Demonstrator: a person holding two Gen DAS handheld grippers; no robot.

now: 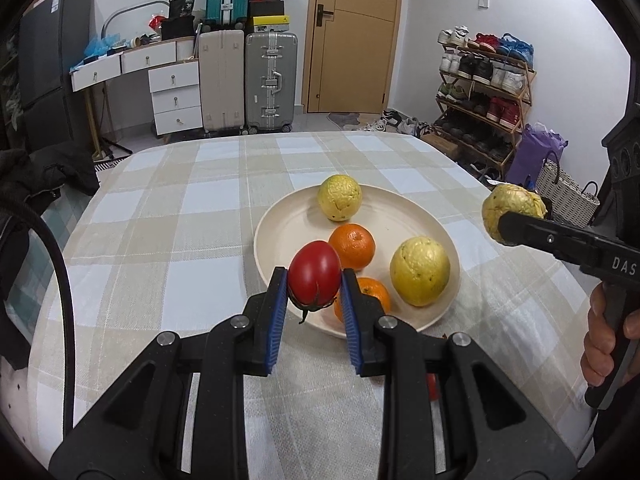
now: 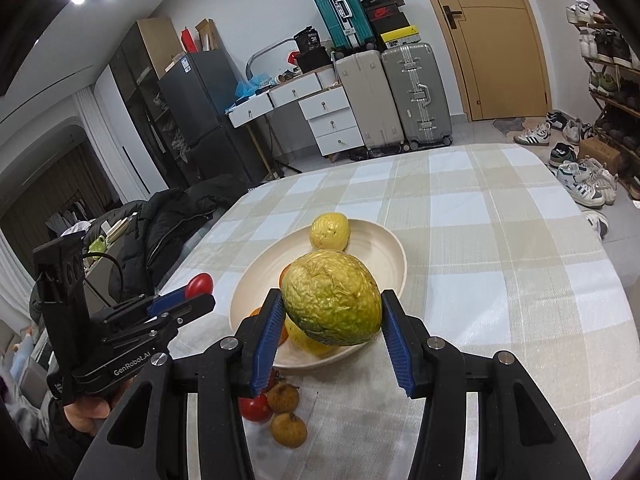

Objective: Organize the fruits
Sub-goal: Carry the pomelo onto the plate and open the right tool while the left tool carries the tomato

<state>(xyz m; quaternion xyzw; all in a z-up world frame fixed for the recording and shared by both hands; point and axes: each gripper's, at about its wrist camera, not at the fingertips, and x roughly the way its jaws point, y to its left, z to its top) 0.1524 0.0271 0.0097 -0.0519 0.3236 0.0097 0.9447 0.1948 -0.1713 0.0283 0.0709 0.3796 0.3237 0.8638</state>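
The left gripper [image 1: 314, 280] is clenched on a red tomato [image 1: 314, 273], its blue pads [image 1: 280, 304] pressing the fruit's two sides, stem end hanging down and long axis upright; the right gripper [image 2: 330, 312] grasps a wrinkled yellow-green fruit [image 2: 331, 298] across its width, long axis tilted across the jaws. Both loads hang above the cream plate [image 1: 280, 224], the landmark here: the tomato over the plate's near rim, the wrinkled fruit, as the left wrist view has it [image 1: 513, 214], out beyond the plate's right edge and higher. The plate holds two yellow citrus [image 1: 340, 197] [image 1: 420, 271] and two oranges [image 1: 352, 247], so the free room looks to be on its left half, which lies straight ahead of and below the tomato; the left hand seems nearer to a drop, while the right would have to travel inward first. The right wrist view alone shows what sits on the checked tablecloth [image 2: 500, 240] just short of the plate's near rim: another tomato [image 2: 256, 407] and two small brown fruits [image 2: 289, 429], touching or nearly so, hidden from the left camera by its own fingers. The left view alone shows the plate's contents clearly.
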